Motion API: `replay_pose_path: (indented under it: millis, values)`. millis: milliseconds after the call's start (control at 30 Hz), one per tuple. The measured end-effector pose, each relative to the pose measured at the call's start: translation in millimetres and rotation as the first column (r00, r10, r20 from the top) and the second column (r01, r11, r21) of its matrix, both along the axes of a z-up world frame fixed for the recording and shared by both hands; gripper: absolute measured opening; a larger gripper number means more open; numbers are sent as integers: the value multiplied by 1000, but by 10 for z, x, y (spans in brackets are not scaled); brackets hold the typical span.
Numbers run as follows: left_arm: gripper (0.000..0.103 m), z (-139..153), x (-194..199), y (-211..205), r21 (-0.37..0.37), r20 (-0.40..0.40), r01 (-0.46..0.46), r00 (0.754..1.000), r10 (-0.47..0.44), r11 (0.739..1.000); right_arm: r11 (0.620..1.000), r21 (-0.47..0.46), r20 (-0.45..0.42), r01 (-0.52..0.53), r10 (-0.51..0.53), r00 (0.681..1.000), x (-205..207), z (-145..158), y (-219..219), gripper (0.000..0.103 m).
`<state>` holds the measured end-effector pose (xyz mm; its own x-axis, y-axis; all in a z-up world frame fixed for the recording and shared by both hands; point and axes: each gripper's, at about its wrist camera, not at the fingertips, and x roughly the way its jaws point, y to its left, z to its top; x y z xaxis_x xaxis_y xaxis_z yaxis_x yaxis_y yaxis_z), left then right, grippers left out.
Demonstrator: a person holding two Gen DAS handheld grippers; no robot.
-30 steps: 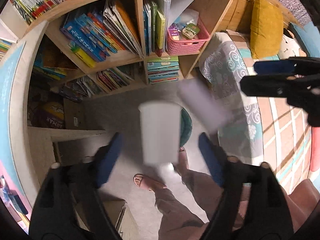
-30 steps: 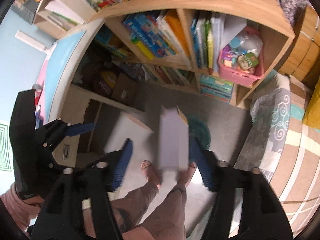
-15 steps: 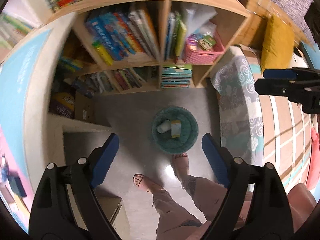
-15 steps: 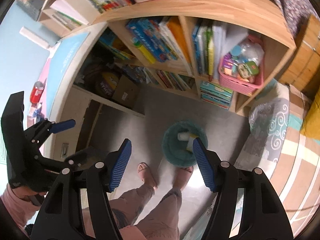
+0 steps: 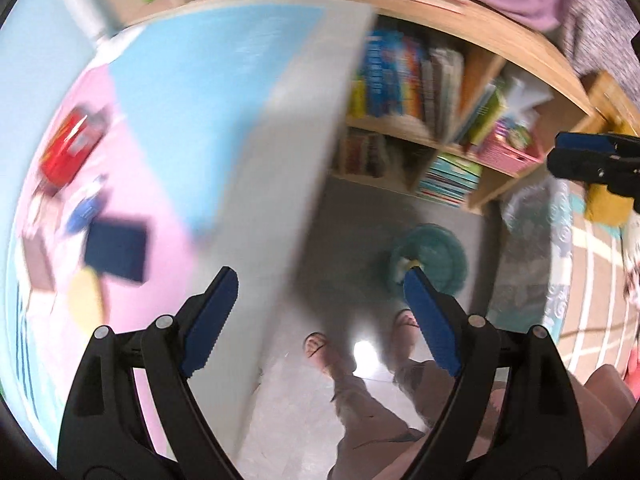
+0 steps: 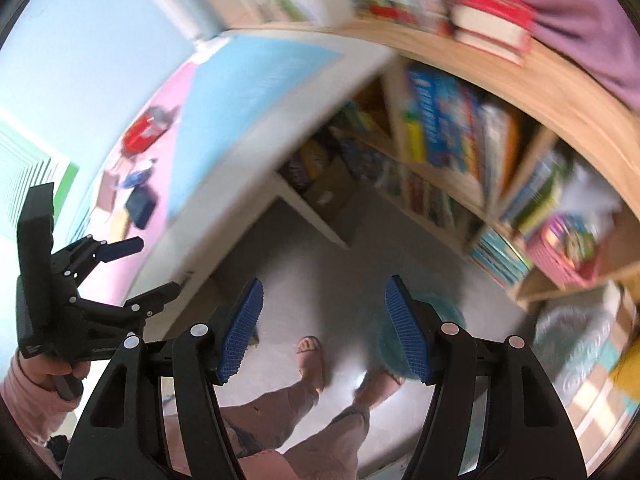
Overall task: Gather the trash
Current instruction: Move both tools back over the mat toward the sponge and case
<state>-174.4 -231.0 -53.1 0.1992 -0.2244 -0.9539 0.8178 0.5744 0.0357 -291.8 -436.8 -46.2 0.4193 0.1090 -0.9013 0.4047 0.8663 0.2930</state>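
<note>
Bin (image 5: 434, 258) on the grey floor (image 5: 352, 216) is where the trash sits: a teal round basket in front of the bookshelf (image 5: 448, 128), with something pale and yellow just showing at its near rim, though blur keeps you from telling what the pieces are. Your left gripper (image 5: 320, 300) points steeply down with its jaws wide and nothing between the blue pads; its right pad overlaps the bin's edge in the left wrist view. Your right gripper (image 6: 322, 332) also stands open, somewhat narrower, and it is empty too. In the right wrist view the bin (image 6: 448, 312) is mostly hidden behind the right pad. Your feet (image 6: 310, 354) in sandals stand just beside the bin. To the left is a desk (image 5: 280, 160) with a blue and pink mat; on the mat lie a red can (image 5: 64, 156), a dark blue pouch (image 5: 116, 250) and a few small blurred items. A pink basket (image 5: 506, 152) sits in a shelf compartment at the right.
</note>
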Motion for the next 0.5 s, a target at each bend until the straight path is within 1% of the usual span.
replay_pose_path:
  millis: [167,300,500]
  values:
    - [83,-6,350,514,5,21,-109,994,109,994,995,-10,16,-104,104,994,545,29,449,65]
    - [83,-21,647,972,1,23,-198,980,198,980,983,-20,20,-183,184,983,923,32,810,65]
    - [83,-51,1006,1485,5,32,-265,964,265,964,963,-24,24,-270,270,962,1457,14,1338,65]
